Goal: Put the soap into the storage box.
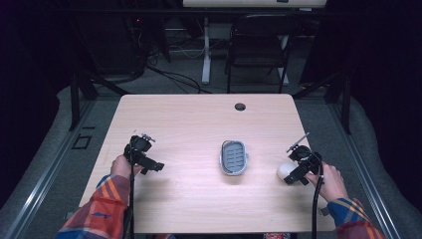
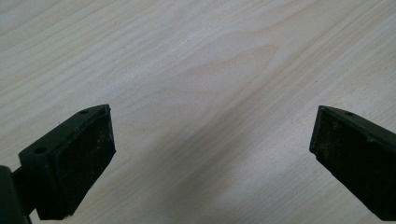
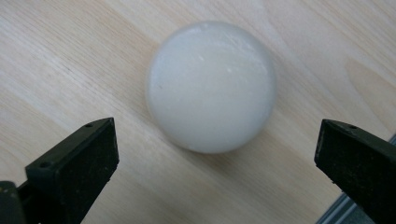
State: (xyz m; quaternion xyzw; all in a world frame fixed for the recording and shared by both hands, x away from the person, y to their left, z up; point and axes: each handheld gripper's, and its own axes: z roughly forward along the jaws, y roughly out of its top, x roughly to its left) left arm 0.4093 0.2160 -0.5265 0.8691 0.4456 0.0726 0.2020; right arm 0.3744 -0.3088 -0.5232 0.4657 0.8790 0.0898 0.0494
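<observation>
High view: surface evenly and brightly lit from above, surroundings falling off to near black at both sides; picture soft and low in detail. Right gripper view: white ball sharp enough, mild sheen on top, soft shadow beneath it toward the camera. Left gripper view: faint diffuse shadow across wood grain.

The high view looks forward and down over the whole counter. Each claw view looks close along its own jaws at the counter; the right claw view shares the white ball ahead of it with the high view.
</observation>
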